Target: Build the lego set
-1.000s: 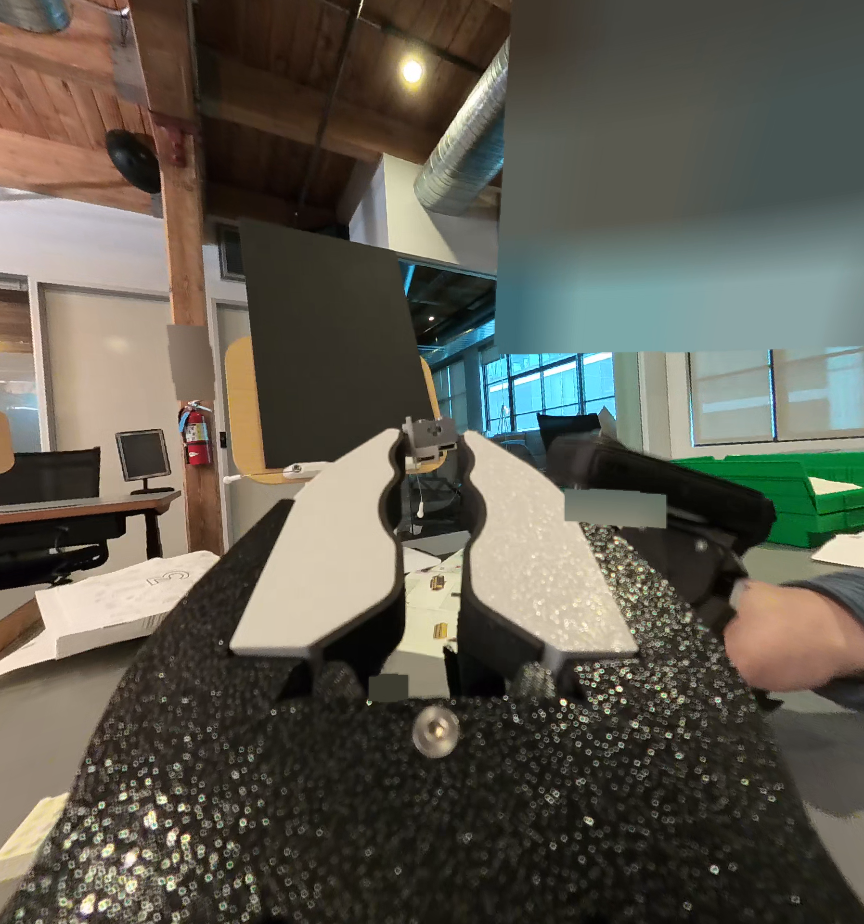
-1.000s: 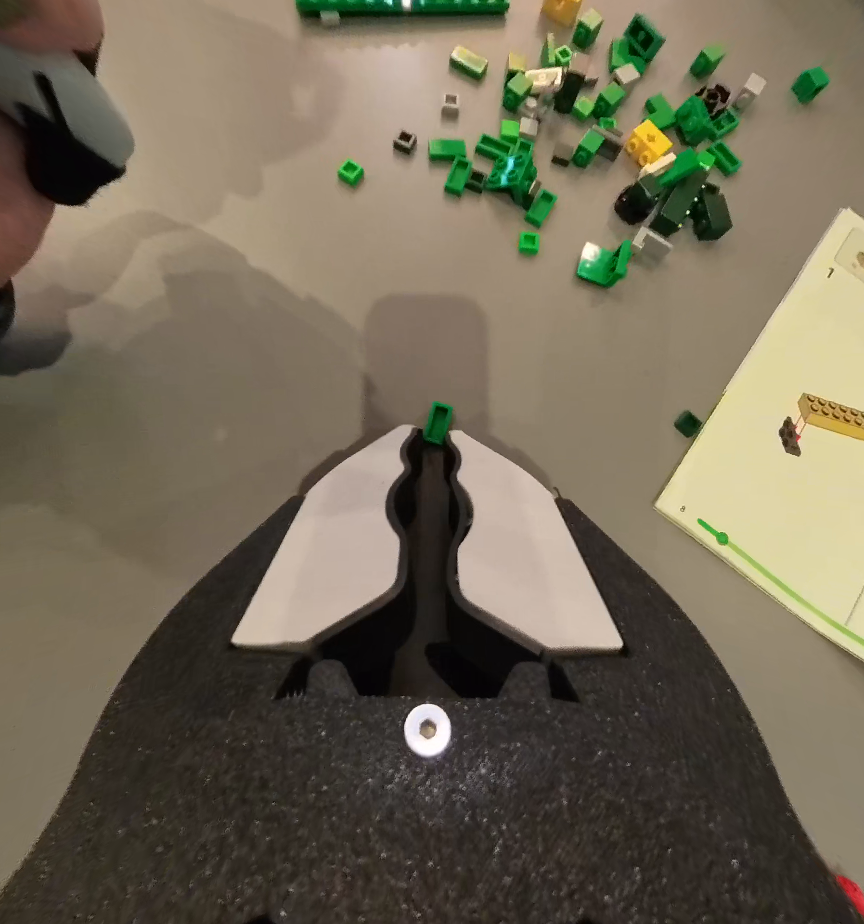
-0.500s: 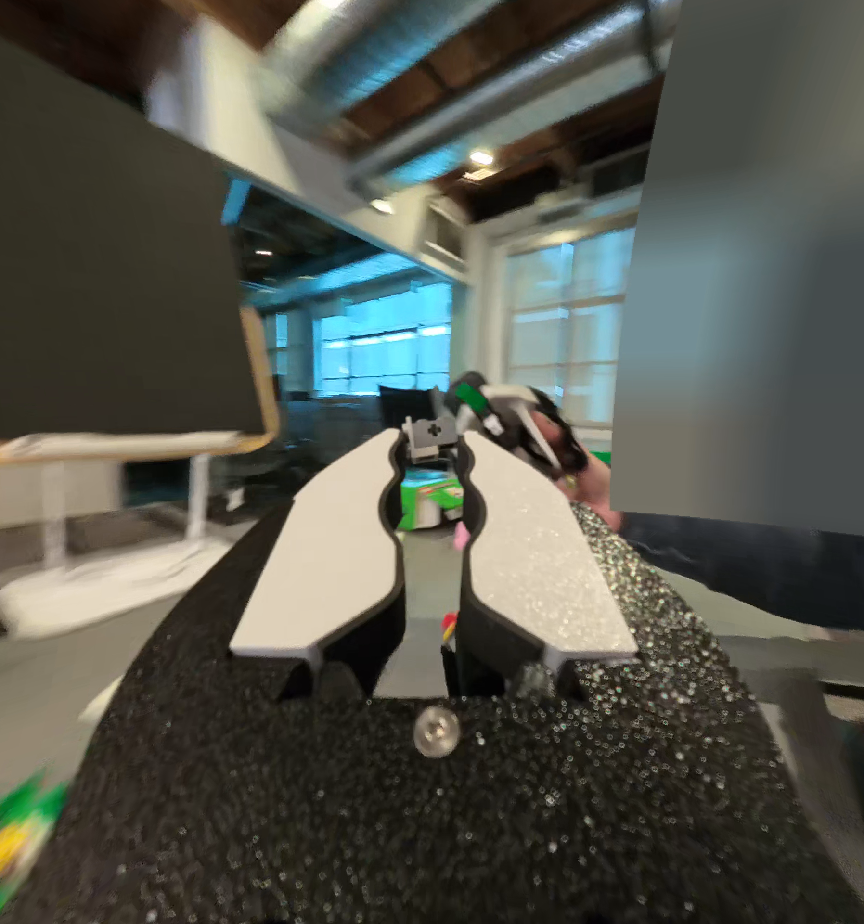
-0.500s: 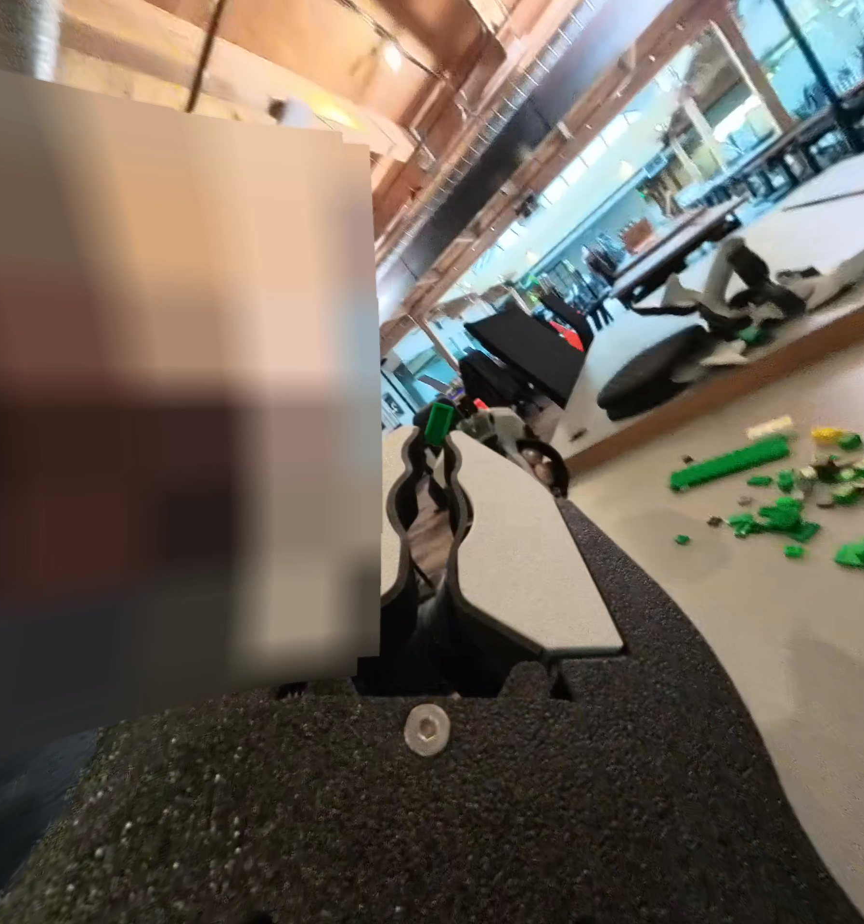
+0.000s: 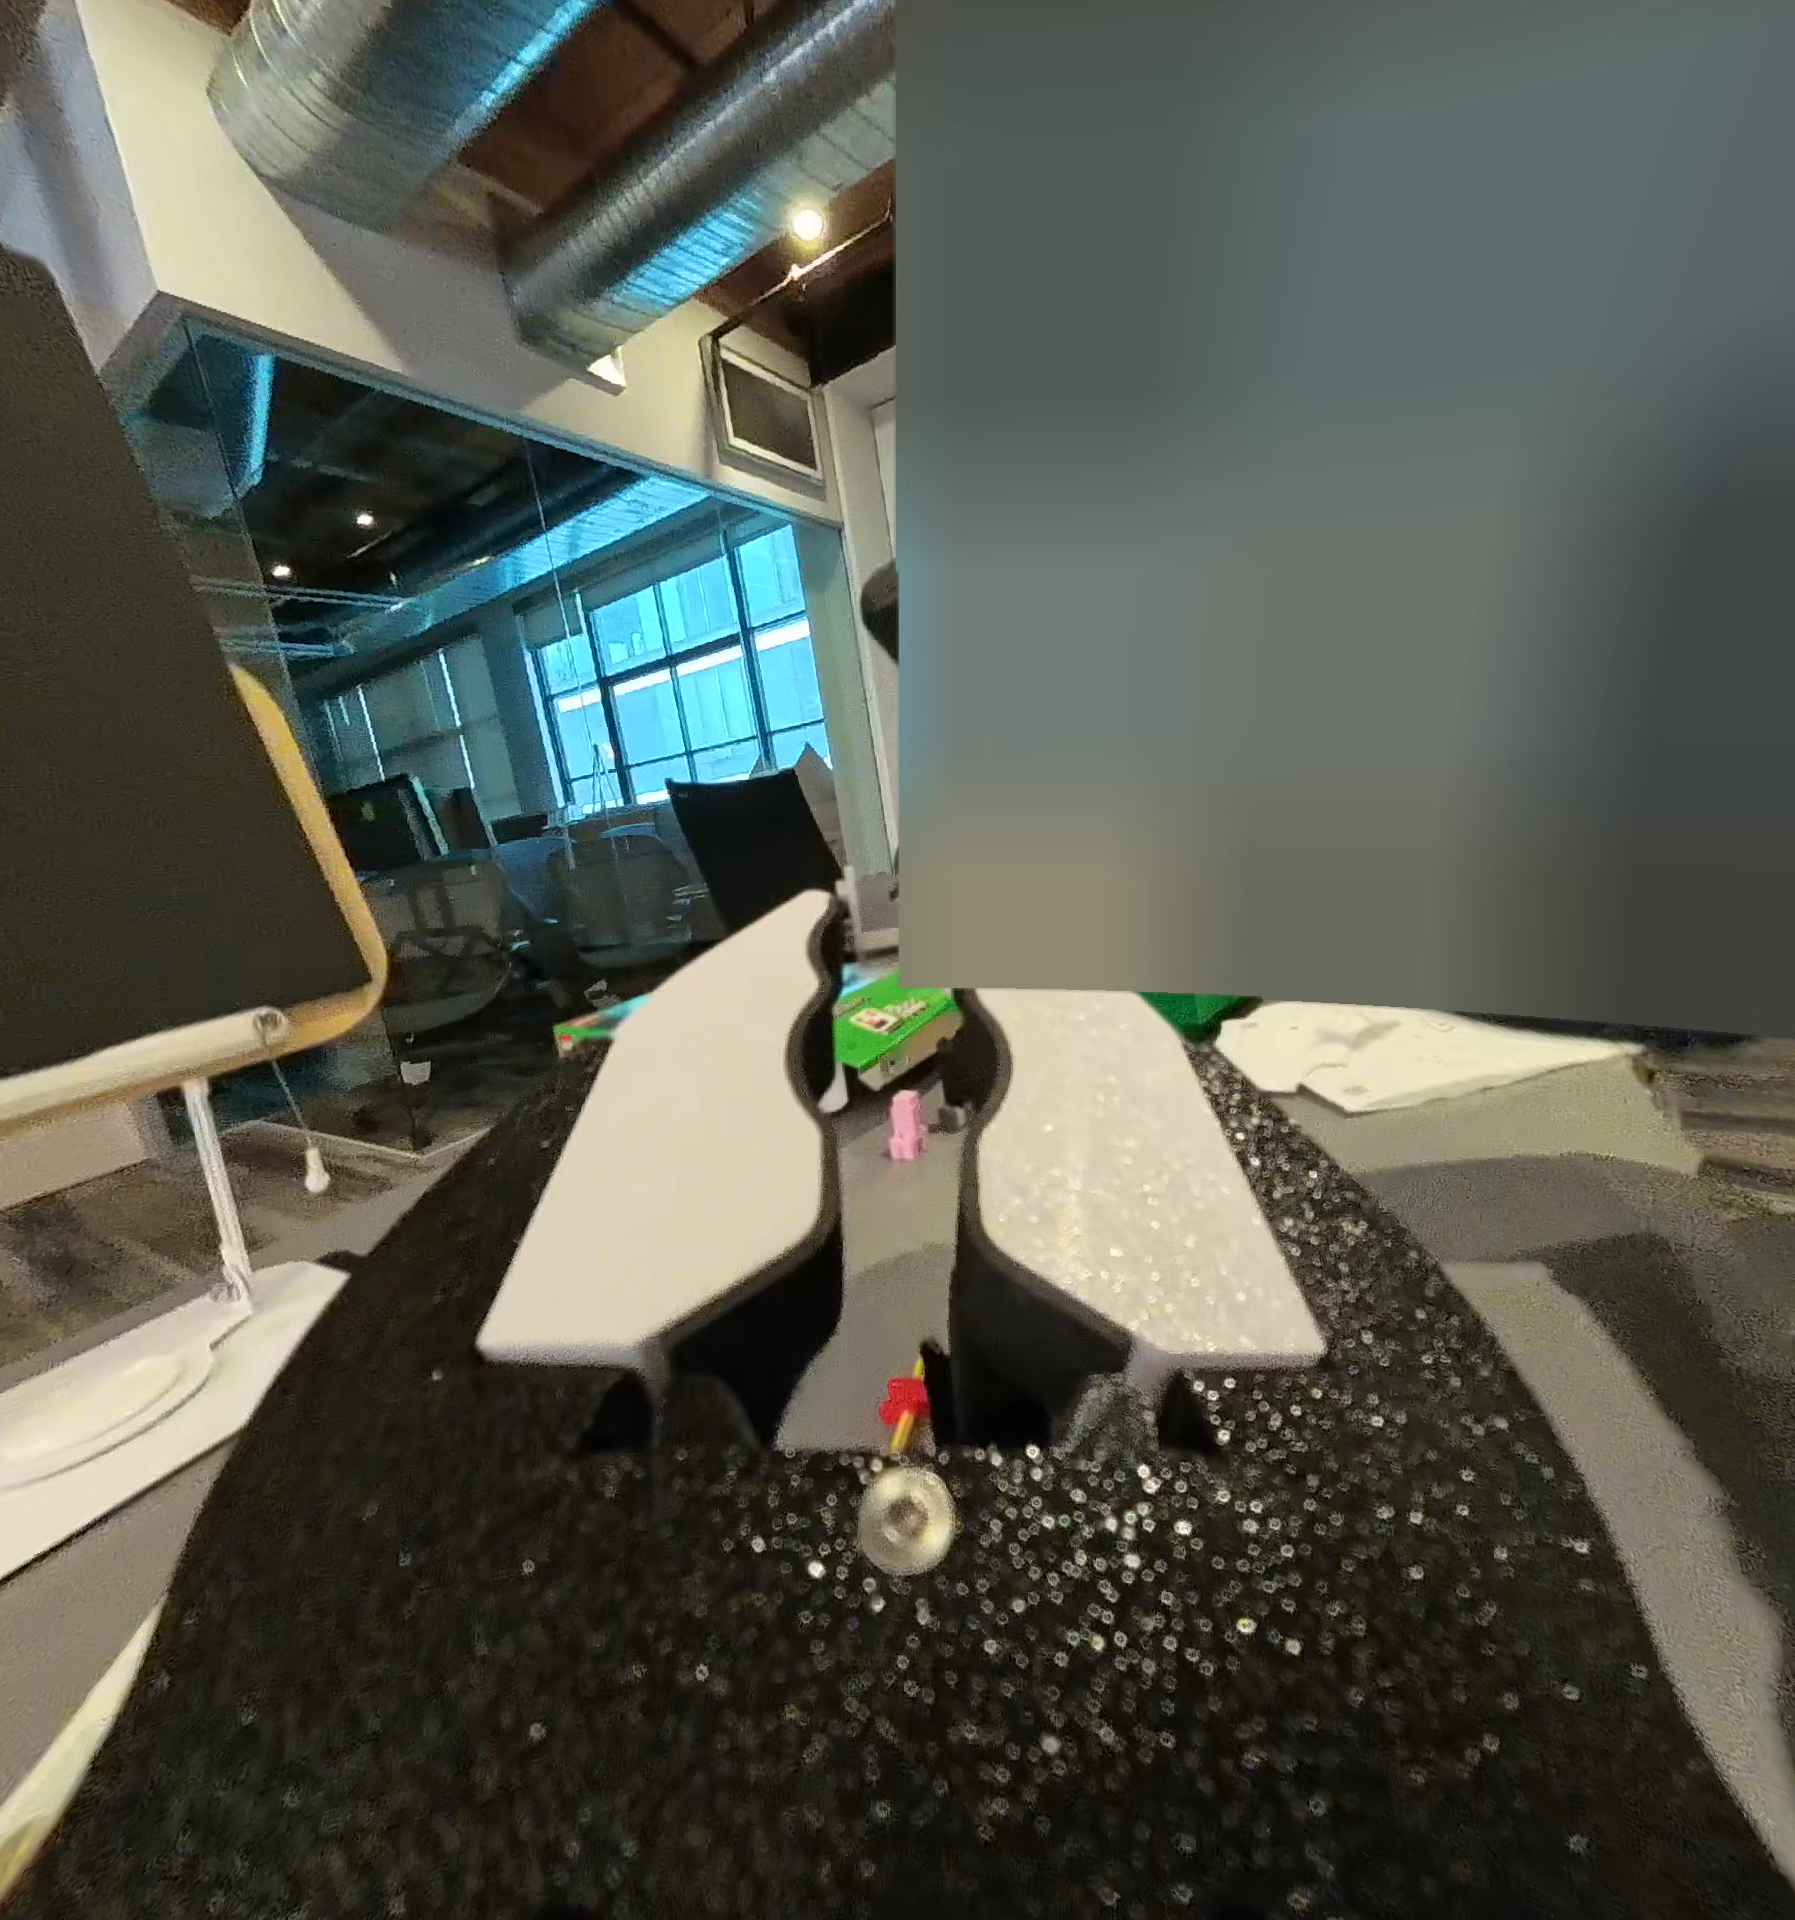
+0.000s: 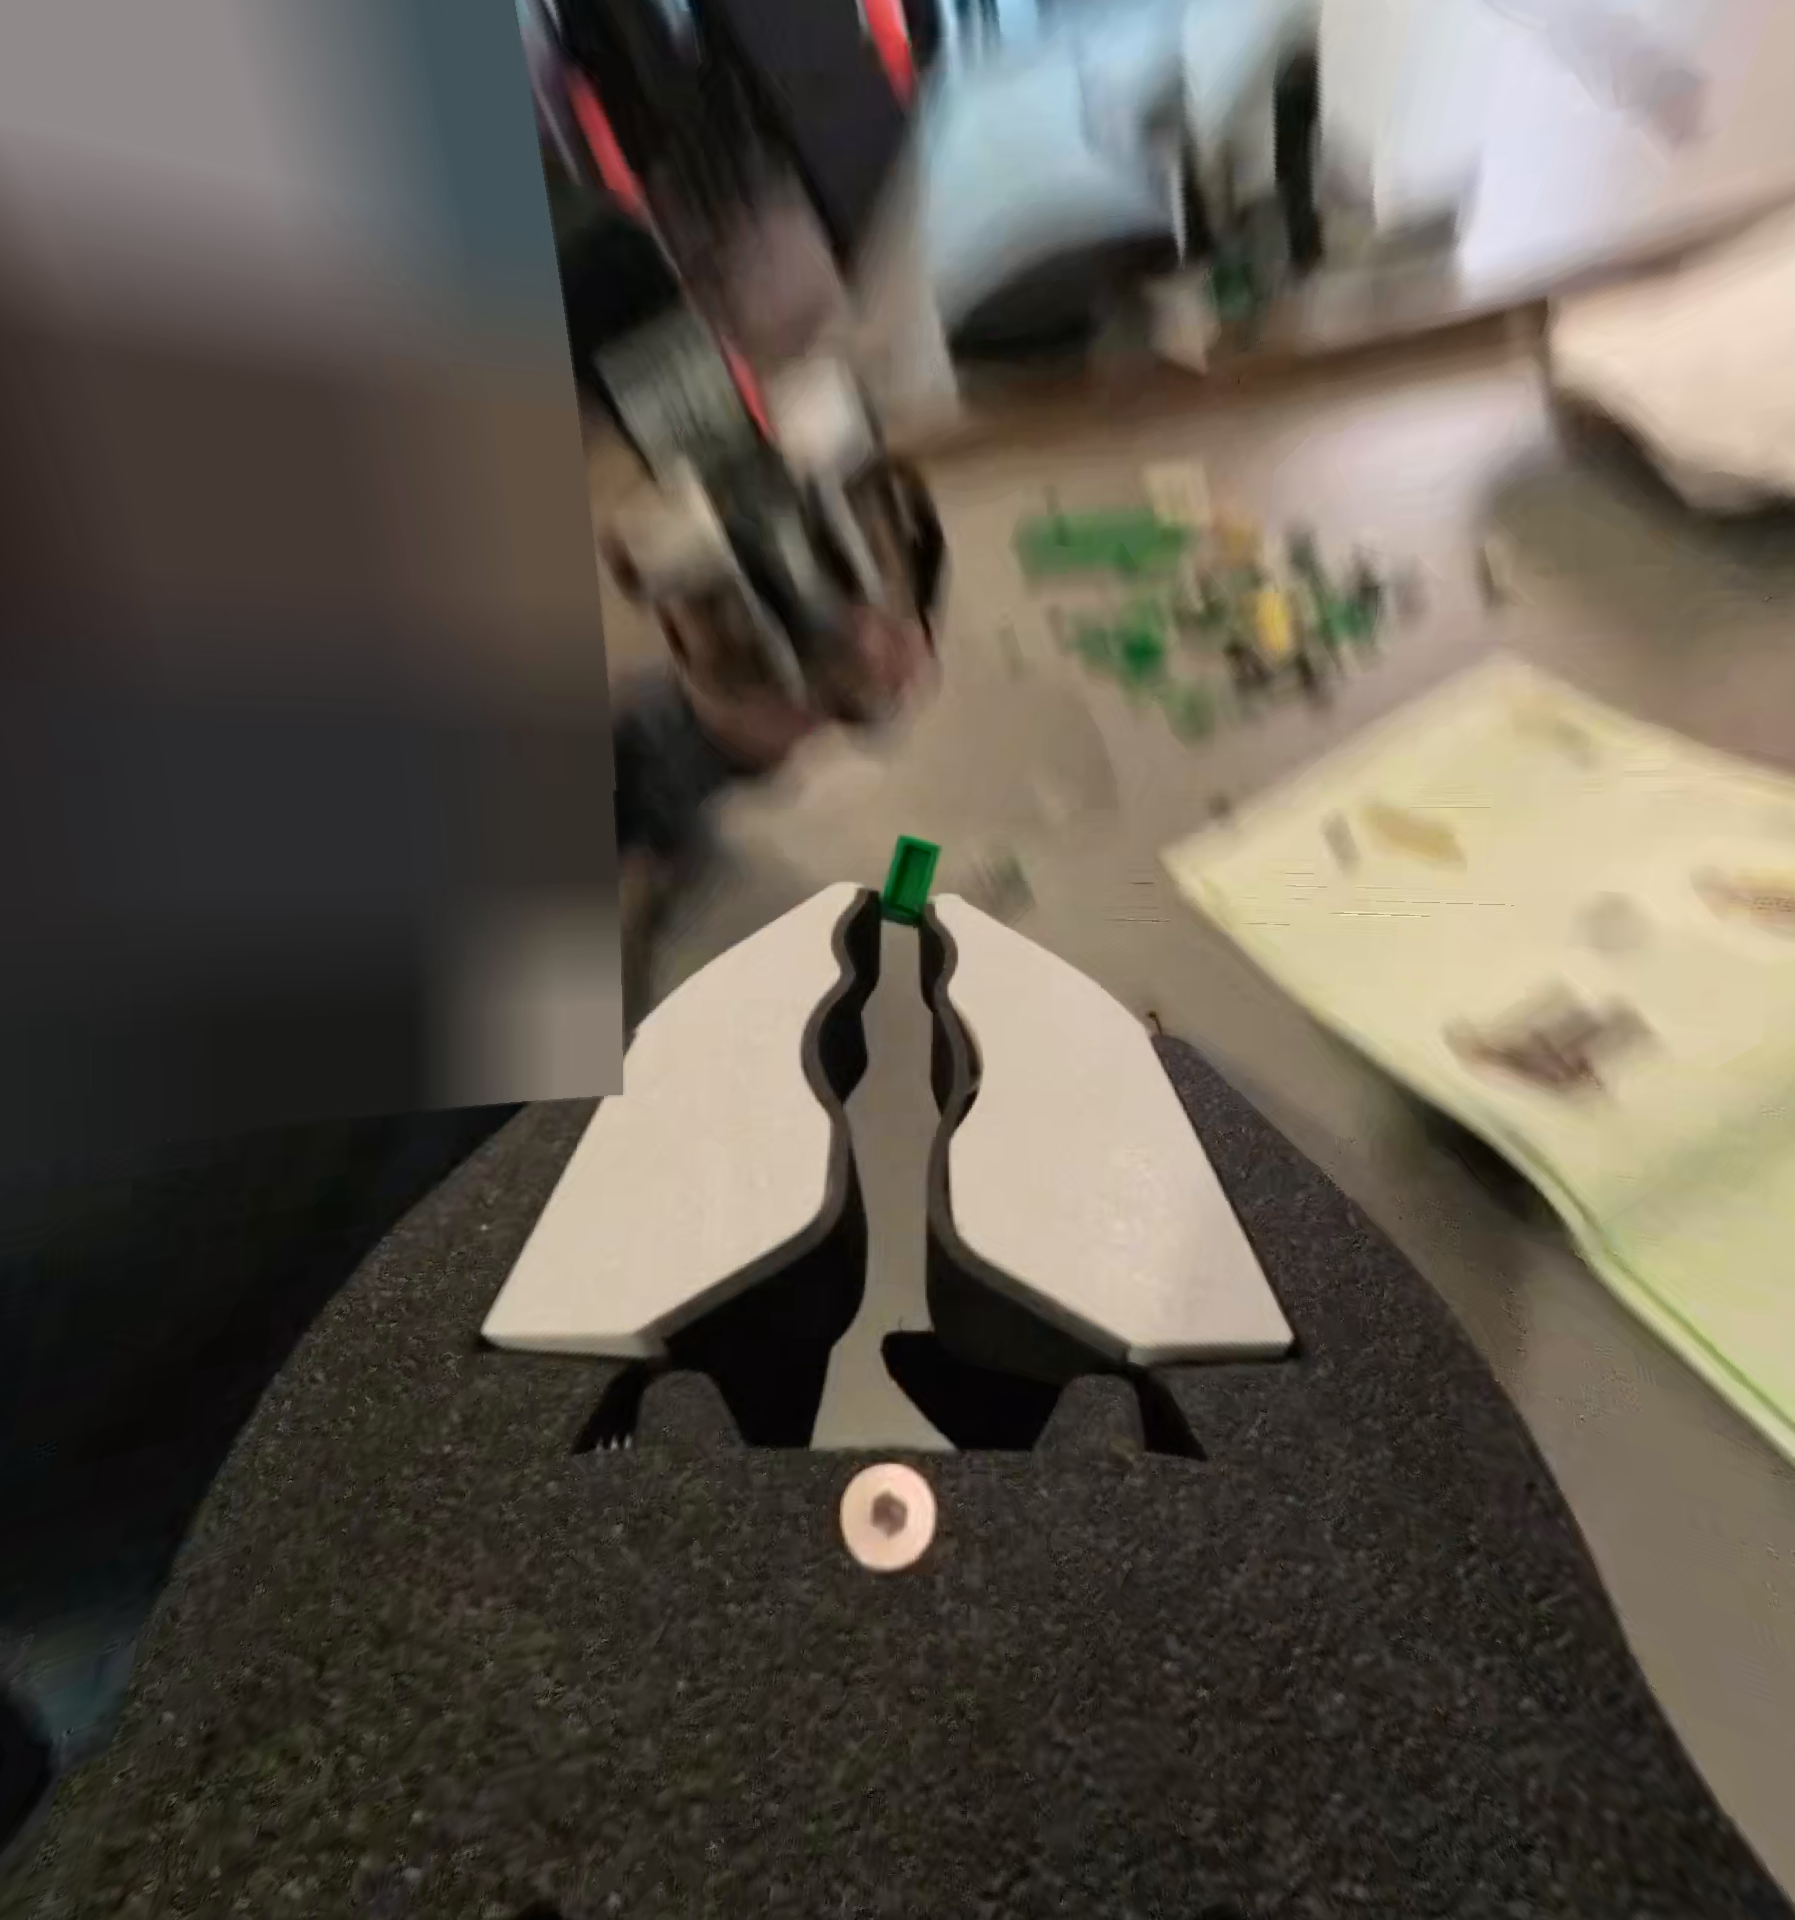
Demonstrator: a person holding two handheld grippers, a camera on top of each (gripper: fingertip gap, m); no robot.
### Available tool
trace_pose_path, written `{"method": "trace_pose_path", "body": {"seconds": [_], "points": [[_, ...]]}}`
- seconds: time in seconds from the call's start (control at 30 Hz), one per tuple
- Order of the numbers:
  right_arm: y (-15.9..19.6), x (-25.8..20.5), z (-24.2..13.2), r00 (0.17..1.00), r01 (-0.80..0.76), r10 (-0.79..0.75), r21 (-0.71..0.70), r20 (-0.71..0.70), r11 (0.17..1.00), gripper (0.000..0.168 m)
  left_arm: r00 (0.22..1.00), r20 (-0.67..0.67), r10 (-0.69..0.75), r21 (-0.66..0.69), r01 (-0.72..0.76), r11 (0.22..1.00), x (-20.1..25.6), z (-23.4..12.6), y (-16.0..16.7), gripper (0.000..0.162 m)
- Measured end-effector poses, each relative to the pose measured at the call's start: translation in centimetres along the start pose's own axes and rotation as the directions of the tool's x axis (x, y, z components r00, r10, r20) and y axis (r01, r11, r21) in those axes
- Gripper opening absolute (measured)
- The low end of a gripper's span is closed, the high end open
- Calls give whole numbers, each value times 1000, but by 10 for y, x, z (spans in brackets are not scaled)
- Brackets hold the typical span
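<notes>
The right tool (image 6: 898,914) pinches a small green brick (image 6: 912,881) upright at its tips. The left tool (image 5: 898,997), tips masked, grip unclear, lies beyond it, up-left.

Office chairs (image 5: 602,904), possibly white papers (image 5: 1392,1049).

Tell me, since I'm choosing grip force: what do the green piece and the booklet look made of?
The green piece in the right gripper looks like hard moulded plastic: crisp edges, even saturated colour. The booklet seems thin paper, matte pale green, lying flat; blur leaves its finish uncertain.
</notes>
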State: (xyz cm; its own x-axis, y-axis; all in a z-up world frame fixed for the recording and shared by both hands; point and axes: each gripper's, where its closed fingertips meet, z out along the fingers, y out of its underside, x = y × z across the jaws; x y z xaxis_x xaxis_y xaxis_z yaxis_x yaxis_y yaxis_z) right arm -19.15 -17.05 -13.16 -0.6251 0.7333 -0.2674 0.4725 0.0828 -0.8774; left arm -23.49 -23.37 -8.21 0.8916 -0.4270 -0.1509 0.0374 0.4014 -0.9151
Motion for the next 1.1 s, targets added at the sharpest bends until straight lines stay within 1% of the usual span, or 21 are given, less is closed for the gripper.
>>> {"method": "trace_pose_path", "body": {"seconds": [0.03,0.07,0.1,0.13,0.17,0.2,0.27,0.33,0.37,0.4,0.43,0.53,0.73,0.8,0.87,0.9,0.93,0.97,1.0,1.03,1.1], "points": [[29,13,-10,997,34,-49,-221,-64,975,7,1000,4,-4,-8,4,1000,-2,0,6,19],[58,25,-24,991,23,-79,-435,-111,900,7,1000,4,-11,-11,11,1000,-3,0,12,19],[85,33,-41,988,-23,-75,-618,-132,786,7,1000,-1,-18,-8,18,1000,-4,1,18,19],[108,34,-59,990,-79,-40,-756,-138,650,7,1000,-10,-23,-4,23,1000,-4,3,24,19],[126,33,-75,990,-127,6,-853,-143,507,7,1000,-19,-23,-4,23,1000,-3,5,29,19],[142,31,-90,986,-168,54,-917,-159,363,7,1000,-22,-17,-8,17,1000,-3,7,35,19],[171,26,-119,963,-238,142,-970,-228,58,7,1000,-21,12,-23,-13,1000,0,11,41,19],[192,23,-140,938,-256,187,-947,-291,-192,7,999,-18,50,-35,-50,998,3,13,44,19],[201,25,-147,935,-248,180,-928,-305,-279,7,998,-16,68,-39,-69,997,4,13,44,19],[207,25,-152,931,-242,181,-908,-317,-343,7,996,-14,86,-42,-86,995,5,12,44,19],[213,25,-153,925,-234,194,-893,-326,-385,7,995,-12,99,-44,-100,994,5,12,44,19],[222,30,-148,926,-222,189,-874,-328,-433,7,994,-9,112,-41,-112,993,6,9,43,19],[228,39,-131,932,-239,149,-870,-330,-432,7,997,-22,73,-28,-74,997,6,8,41,19],[228,43,-123,935,-245,143,-883,-324,-400,8,997,-31,68,-35,-69,997,7,9,43,19],[227,46,-112,939,-243,152,-909,-308,-338,15,997,-41,66,-42,-68,997,9,10,44,19],[225,48,-109,945,-237,144,-917,-294,-320,18,997,-46,66,-45,-68,997,10,10,45,19],[222,53,-107,952,-240,115,-927,-283,-290,22,997,-50,66,-49,-68,996,11,10,46,19],[219,58,-103,958,-250,82,-940,-275,-233,26,997,-53,65,-52,-67,996,11,10,46,19],[214,61,-99,959,-265,60,-952,-276,-154,26,997,-55,61,-54,-64,997,12,10,47,19],[207,64,-96,958,-283,38,-958,-285,-52,28,997,-56,56,-53,-59,997,12,10,47,19],[193,69,-93,954,-287,-25,-935,-298,209,29,998,-55,42,-47,-45,998,11,10,47,19]]}}
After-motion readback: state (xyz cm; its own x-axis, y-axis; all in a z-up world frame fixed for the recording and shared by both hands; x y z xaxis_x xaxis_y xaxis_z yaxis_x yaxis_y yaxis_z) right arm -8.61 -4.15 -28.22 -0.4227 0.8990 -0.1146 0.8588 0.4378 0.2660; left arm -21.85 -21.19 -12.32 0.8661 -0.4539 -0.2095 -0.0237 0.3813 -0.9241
